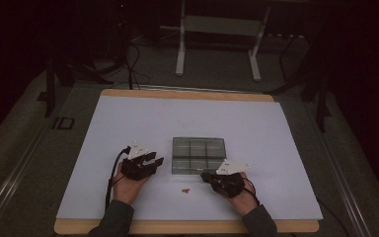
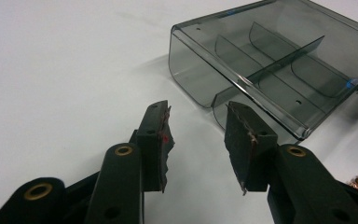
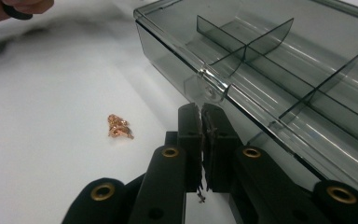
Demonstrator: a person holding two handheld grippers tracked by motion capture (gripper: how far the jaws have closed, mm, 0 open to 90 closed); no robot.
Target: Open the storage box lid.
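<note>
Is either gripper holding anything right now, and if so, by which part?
Nothing is held. The left gripper is open and empty beside the compartment box. The right gripper is shut on nothing, its tips near the box's front latch.

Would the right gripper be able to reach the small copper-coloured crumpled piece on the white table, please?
Probably yes: the small copper-coloured crumpled piece lies on bare white table beside the right gripper, apart from the smoky clear plastic divided box. Its jaws are closed, so they must open first.
</note>
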